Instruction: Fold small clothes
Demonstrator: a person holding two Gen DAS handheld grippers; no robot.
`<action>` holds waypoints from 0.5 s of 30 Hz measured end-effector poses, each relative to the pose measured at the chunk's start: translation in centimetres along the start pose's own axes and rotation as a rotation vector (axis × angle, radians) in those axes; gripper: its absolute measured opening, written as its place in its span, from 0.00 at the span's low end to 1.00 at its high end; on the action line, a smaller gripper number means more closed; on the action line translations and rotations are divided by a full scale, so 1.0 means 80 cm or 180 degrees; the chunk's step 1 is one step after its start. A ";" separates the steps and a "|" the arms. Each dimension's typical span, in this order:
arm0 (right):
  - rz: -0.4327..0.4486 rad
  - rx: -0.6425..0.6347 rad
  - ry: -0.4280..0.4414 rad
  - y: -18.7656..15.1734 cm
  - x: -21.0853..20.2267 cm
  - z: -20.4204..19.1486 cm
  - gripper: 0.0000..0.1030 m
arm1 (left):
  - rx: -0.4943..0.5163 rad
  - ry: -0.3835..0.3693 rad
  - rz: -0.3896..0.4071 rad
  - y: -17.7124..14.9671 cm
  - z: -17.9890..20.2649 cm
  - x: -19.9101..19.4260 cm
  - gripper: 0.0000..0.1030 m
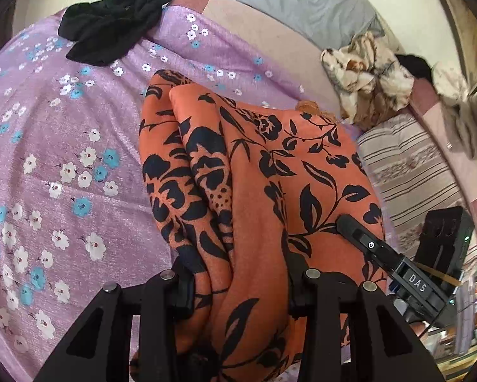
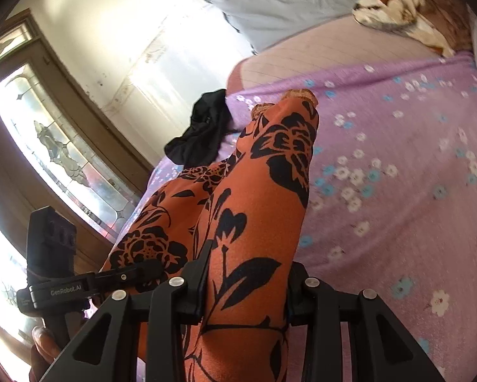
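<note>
garment: orange cloth with black floral print (image 1: 263,172), bunched lengthwise and stretched between my two grippers; near end raised off the bed, far end draped down onto the bedspread.
left gripper (image 1: 238,293): jaws closed partway onto a thick fold of the orange cloth; the fabric fills the gap and the pads press it from both sides, so i judge it gripped.
right gripper (image 2: 243,289): jaws likewise closed partway on the same cloth, fabric packed between the pads; in the left wrist view its body shows beside the cloth at the lower right.
reason for two-point hold: one grip at each side keeps the near edge taut and level, so the cloth hangs as one panel rather than a heap; i judge this suits carrying that edge over for a fold.
far end: trimmed edge (image 2: 299,95) lies on the bedspread, acting as an anchor for the fold.
bed surface: purple bedspread with white and blue flowers (image 1: 63,165); broad bare area beside the cloth, suitable for laying it flat.
other clothes: black garment (image 1: 111,22) crumpled near the far edge of the bedspread, apart from the orange cloth; a cream and brown patterned heap (image 1: 369,76) lies off the bedspread, well apart.
stage, judged: fold in hand, not yet laid down.
risk, judged: the cloth is twisted into ridges between the grips; laid down as is, creases would be folded in.
</note>
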State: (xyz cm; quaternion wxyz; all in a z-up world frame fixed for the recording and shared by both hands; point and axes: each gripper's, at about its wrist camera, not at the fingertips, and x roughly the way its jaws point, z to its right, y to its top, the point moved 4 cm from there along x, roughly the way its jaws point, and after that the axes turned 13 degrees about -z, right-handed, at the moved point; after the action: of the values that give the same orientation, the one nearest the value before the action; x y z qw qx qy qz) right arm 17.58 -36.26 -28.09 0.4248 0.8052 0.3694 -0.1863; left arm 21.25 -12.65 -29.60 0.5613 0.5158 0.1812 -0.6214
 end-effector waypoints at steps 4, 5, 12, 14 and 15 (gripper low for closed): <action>-0.0058 0.0057 0.0066 0.000 0.014 0.011 0.36 | -0.0013 0.0129 -0.0005 -0.002 -0.007 0.003 0.40; -0.0064 0.0063 0.0080 0.001 0.019 0.012 0.36 | -0.0026 0.0154 -0.0002 -0.002 -0.008 0.003 0.40; -0.0118 0.0111 0.0157 0.001 0.039 0.015 0.36 | 0.0027 0.0404 0.0011 0.001 -0.009 0.006 0.40; -0.0142 0.0144 0.0181 0.000 0.042 0.020 0.36 | 0.0049 0.0453 0.0002 0.000 -0.008 0.008 0.40; -0.0151 0.0153 0.0184 0.000 0.044 0.021 0.36 | 0.0055 0.0478 -0.0002 0.000 -0.008 0.009 0.41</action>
State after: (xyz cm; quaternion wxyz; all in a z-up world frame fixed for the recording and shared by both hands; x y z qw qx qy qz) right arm 19.90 -36.12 -31.22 0.3900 0.8113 0.3960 -0.1817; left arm 21.61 -12.54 -30.49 0.5414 0.5657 0.2176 -0.5827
